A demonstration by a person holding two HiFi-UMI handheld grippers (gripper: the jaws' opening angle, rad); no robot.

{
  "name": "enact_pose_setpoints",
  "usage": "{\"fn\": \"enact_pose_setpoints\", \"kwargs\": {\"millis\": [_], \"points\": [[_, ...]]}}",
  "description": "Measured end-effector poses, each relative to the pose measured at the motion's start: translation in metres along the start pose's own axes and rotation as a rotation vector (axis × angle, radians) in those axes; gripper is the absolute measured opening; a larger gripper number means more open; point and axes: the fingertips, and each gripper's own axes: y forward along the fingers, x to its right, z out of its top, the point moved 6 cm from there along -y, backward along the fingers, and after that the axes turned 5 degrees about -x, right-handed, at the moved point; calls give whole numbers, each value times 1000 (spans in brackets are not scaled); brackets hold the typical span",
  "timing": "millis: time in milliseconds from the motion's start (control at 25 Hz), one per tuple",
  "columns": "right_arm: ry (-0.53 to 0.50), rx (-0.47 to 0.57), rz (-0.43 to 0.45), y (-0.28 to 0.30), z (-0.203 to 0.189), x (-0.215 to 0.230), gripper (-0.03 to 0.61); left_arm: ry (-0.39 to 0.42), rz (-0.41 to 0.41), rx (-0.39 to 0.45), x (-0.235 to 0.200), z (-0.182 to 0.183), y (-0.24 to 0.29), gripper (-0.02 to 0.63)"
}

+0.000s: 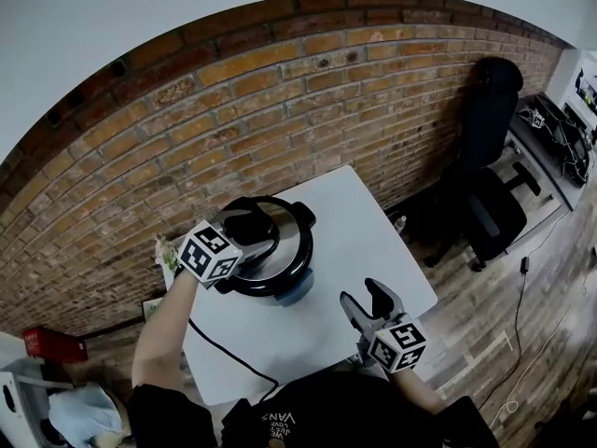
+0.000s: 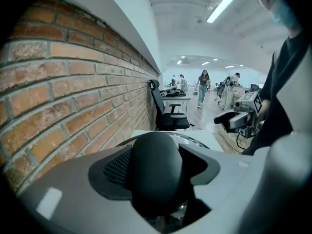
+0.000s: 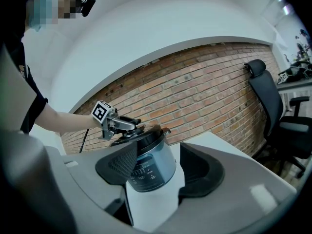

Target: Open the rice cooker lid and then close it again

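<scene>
The rice cooker [image 1: 284, 271] stands on the white table [image 1: 373, 241] by the brick wall, with its black lid down on the pot. My left gripper [image 1: 254, 231] reaches over the lid from the left. In the left gripper view the lid's black handle [image 2: 156, 172] fills the space between the wide-set jaws; a dark gap shows at the right jaw. My right gripper [image 1: 362, 295] hangs open over the table's near right part, apart from the cooker. The right gripper view looks between its jaws at the cooker [image 3: 148, 167], with the left gripper [image 3: 134, 126] on top.
A black power cord [image 1: 224, 348] runs from the cooker over the table's near edge. A black office chair [image 1: 490, 203] stands to the right on the wooden floor. A red box [image 1: 54, 343] lies low at the left. The brick wall [image 1: 280, 91] closes off the table's far side.
</scene>
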Motion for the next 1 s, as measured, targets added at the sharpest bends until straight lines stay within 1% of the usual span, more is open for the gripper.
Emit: {"fn": "enact_pose_setpoints", "kwargs": {"millis": [120,280,560,640,840,1000], "points": [[3,-2,3,1,-1,-1,265,-8,-15,0,0,1,0,291],[11,-9,12,5,-5,-6,265,-5,-16,4,-1,1,-1,291],[18,-10,-3,6,-8,-6,265,45,-54,-3,-2,0,-2,291],[22,-7,-14,5,-8,-4,265,75,-82,-8,-3,0,-2,291],[34,1,-46,0,-11,-1,265,183,-196,-14,-3,1,-3,291],[41,3,-73,-3,-13,2,265,245,-269,-14,-5,2,-1,291]]}}
